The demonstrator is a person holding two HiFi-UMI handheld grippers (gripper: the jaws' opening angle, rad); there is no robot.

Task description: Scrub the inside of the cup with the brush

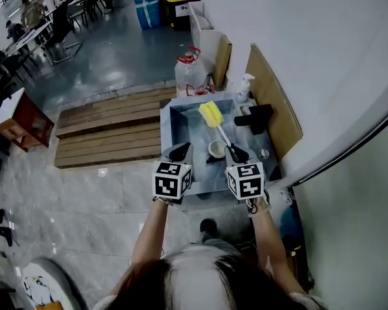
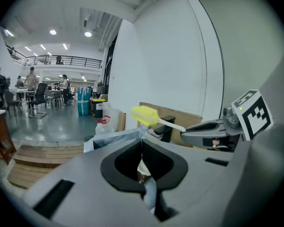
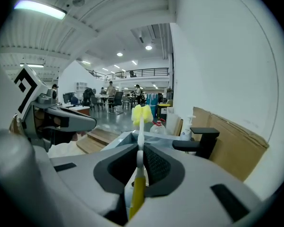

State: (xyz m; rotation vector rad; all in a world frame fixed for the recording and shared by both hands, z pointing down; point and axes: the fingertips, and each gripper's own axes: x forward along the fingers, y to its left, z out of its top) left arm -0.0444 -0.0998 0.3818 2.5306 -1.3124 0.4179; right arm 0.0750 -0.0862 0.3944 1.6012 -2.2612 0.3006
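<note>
Head view: clamping right gripper (image 1: 238, 154) jaws on brush (image 1: 212, 113) handle above sink (image 1: 165, 131) front rim, angling yellow brush head over sink middle; pressing left gripper (image 1: 181, 151) jaws fully together, also above sink front rim; spotting cup (image 1: 216, 149) inside sink, near front rim, between both gripper tips.

Left gripper (image 1: 180, 151) & right gripper (image 1: 237, 154): grey plastic shells w/ black pads (image 3: 157, 167) inside, each w/ a white cube (image 1: 172, 179) of black square markers at rear; person: dark hair (image 1: 181, 283), light top (image 1: 197, 254), bare forearms, dark shoe (image 1: 208, 226).
</note>
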